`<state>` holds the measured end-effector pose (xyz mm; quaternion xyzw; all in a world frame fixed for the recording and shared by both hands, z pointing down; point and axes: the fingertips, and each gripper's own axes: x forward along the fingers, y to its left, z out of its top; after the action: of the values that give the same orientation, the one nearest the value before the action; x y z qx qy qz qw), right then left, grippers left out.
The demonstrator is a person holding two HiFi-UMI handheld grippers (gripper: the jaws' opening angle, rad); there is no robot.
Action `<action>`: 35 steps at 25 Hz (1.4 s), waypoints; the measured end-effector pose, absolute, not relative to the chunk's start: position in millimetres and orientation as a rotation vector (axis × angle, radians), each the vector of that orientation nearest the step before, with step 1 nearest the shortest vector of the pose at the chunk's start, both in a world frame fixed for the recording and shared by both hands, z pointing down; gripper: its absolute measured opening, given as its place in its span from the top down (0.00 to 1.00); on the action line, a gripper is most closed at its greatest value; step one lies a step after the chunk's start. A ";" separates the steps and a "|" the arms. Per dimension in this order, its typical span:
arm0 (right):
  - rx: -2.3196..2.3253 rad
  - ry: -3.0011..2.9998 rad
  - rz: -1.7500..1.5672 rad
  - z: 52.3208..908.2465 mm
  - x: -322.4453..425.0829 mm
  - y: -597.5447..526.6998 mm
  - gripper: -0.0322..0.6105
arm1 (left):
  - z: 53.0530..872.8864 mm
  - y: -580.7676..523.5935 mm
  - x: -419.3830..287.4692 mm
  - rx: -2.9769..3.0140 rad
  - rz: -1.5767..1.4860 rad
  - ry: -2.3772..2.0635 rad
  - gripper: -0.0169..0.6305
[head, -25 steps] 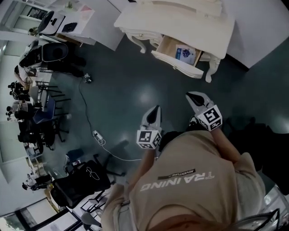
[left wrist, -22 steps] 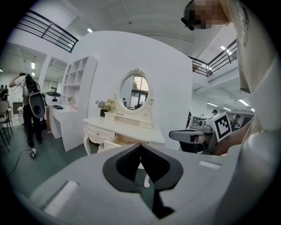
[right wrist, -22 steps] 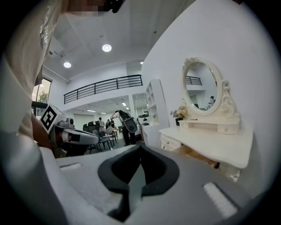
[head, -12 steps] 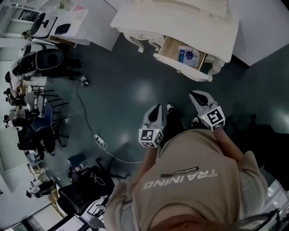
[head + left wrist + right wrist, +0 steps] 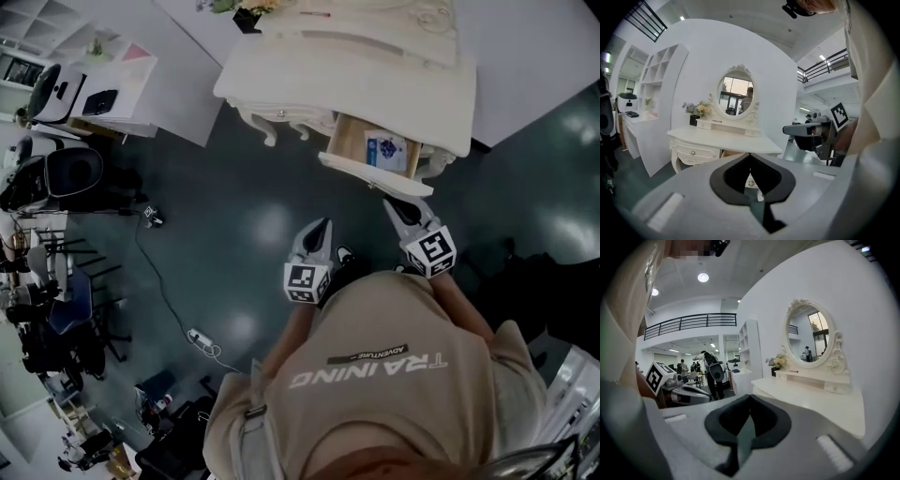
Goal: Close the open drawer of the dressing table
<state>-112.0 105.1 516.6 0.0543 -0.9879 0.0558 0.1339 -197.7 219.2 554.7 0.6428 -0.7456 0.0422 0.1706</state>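
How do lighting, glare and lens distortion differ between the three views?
Head view: dim, with pale light reflections on the dark floor. Left gripper view: strong fisheye with black corners, yet the oval mirror looks sharp. Right gripper view: the same fisheye, and a ceiling lamp glares.

The far part of the drawer (image 5: 367, 142) is hidden under the top of the dressing table (image 5: 375, 84); only its near part and front panel are shown in the head view. The print on the blue-and-white packet (image 5: 386, 150) lying in it is too small to be read. Whether the drawer front is touched by the right gripper (image 5: 394, 204) cannot be told, as the tip overlaps the panel's edge. The table's far part is cut off by that view's edge. In the left gripper view the drawer is almost wholly covered by the body of the left gripper (image 5: 750, 154); only a small knob (image 5: 750, 183) is seen through its opening. In the right gripper view the drawer is hidden altogether.
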 end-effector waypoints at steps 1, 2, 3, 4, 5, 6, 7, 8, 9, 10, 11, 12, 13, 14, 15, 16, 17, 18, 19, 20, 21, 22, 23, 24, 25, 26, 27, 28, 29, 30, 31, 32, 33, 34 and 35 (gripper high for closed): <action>0.179 -2.849 0.176 518.3 -119.6 107.1 0.94 | 556.7 218.8 -207.8 1.849 0.127 -2.094 0.96; 0.205 -2.833 0.183 520.4 -124.6 107.9 0.94 | 559.8 216.8 -216.1 1.875 0.135 -2.065 0.96; 0.236 -2.819 0.187 522.9 -127.2 107.4 0.94 | 564.2 212.9 -223.1 1.900 0.144 -2.033 0.96; 0.267 -2.806 0.192 526.1 -128.3 105.9 0.94 | 569.8 207.8 -229.8 1.922 0.156 -2.003 0.96; 0.294 -2.795 0.201 530.1 -128.3 103.8 0.94 | 576.0 202.2 -236.5 1.940 0.171 -1.978 0.96; 0.317 -2.783 0.211 534.9 -126.9 101.3 0.94 | 581.6 196.2 -242.6 1.952 0.186 -1.956 0.96; 0.338 -2.767 0.222 540.2 -124.1 98.1 0.94 | 586.0 189.9 -247.4 1.961 0.197 -1.938 0.96; 0.362 -2.749 0.233 545.2 -120.1 93.5 0.94 | 589.1 183.2 -250.7 1.969 0.203 -1.923 0.96; 0.389 -2.732 0.246 549.3 -116.2 87.3 0.94 | 591.2 175.7 -252.9 1.978 0.205 -1.909 0.96; 0.418 -2.720 0.261 552.5 -113.2 80.0 0.94 | 593.0 167.3 -254.4 1.987 0.207 -1.897 0.96; 0.444 -2.713 0.277 555.4 -111.6 72.5 0.94 | 594.8 158.2 -255.4 1.996 0.210 -1.884 0.96; 0.462 -2.709 0.291 558.8 -110.9 65.1 0.94 | 596.9 148.5 -255.3 2.005 0.214 -1.872 0.96; 0.472 -2.708 0.302 563.3 -110.7 57.7 0.94 | 599.0 137.9 -253.8 2.015 0.221 -1.860 0.96; 0.474 -2.706 0.310 569.2 -110.5 49.9 0.94 | 601.0 126.2 -250.9 2.026 0.229 -1.849 0.96; 0.468 -2.704 0.319 575.8 -110.3 41.3 0.94 | 602.5 113.6 -246.8 2.037 0.236 -1.837 0.96; 0.460 -2.705 0.332 582.0 -111.1 31.9 0.94 | 603.1 100.9 -242.7 2.049 0.244 -1.824 0.96; 0.452 -2.713 0.346 586.5 -114.4 21.8 0.94 | 602.7 89.3 -240.6 2.058 0.256 -1.813 0.96; 0.446 -2.726 0.360 588.4 -121.0 11.8 0.94 | 601.2 79.8 -241.9 2.062 0.272 -1.805 0.96; 0.443 -2.742 0.371 587.1 -129.8 1.7 0.94 | 598.2 72.6 -245.8 2.061 0.290 -1.800 0.96; 0.442 -2.761 0.375 582.8 -138.4 -9.7 0.94 | 593.7 66.0 -250.2 2.056 0.306 -1.798 0.96; 0.443 -2.782 0.375 576.3 -145.4 -23.7 0.94 | 588.7 58.0 -253.7 2.053 0.316 -1.798 0.96; 0.446 -2.803 0.375 569.0 -150.2 -40.3 0.94 | 584.5 47.7 -256.3 2.051 0.326 -1.801 0.96; 0.449 -2.824 0.379 562.4 -152.8 -57.6 0.94 | 581.3 35.7 -258.3 2.050 0.341 -1.804 0.96; 0.452 -2.840 0.388 558.2 -153.5 -73.7 0.94 | 579.2 22.9 -259.8 2.049 0.358 -1.806 0.96; 0.454 -2.846 0.399 557.4 -152.7 -87.3 0.94 | 578.2 10.4 -261.4 2.049 0.374 -1.807 0.96; 0.453 -2.842 0.407 560.1 -151.0 -98.3 0.94 | 578.2 -1.8 -263.1 2.050 0.388 -1.806 0.96; 0.450 -2.833 0.411 565.1 -149.1 -107.3 0.94 | 579.3 -13.6 -265.0 2.050 0.397 -1.803 0.96; 0.446 -2.823 0.417 571.1 -147.2 -115.0 0.94 | 581.7 -24.3 -266.8 2.047 0.402 -1.800 0.96; 0.445 -2.816 0.430 576.9 -145.5 -121.6 0.94 | 585.3 -33.0 -268.5 2.039 0.403 -1.796 0.96; 0.450 -2.808 0.450 582.0 -144.3 -126.8 0.94 | 589.8 -39.1 -270.4 2.027 0.405 -1.791 0.96; 0.459 -2.797 0.470 586.5 -143.6 -130.4 0.94 | 594.4 -42.6 -272.0 2.013 0.409 -1.785 0.96; 0.469 -2.785 0.482 590.3 -143.3 -132.1 0.94 | 598.9 -44.1 -273.0 2.004 0.416 -1.773 0.96; 0.476 -2.772 0.489 593.6 -143.1 -132.3 0.94 | 603.2 -44.3 -273.2 2.000 0.423 -1.756 0.96; 0.480 -2.760 0.494 596.3 -142.9 -132.0 0.94 | 607.4 -44.1 -272.9 1.999 0.430 -1.735 0.96; 0.486 -2.748 0.501 598.8 -142.6 -132.1 0.94 | 611.0 -44.3 -272.5 2.002 0.434 -1.713 0.96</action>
<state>-142.6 -132.1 598.8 0.1695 -0.9579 0.1745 0.1527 -272.5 -44.3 611.0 0.7290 -0.6239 0.1579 0.2333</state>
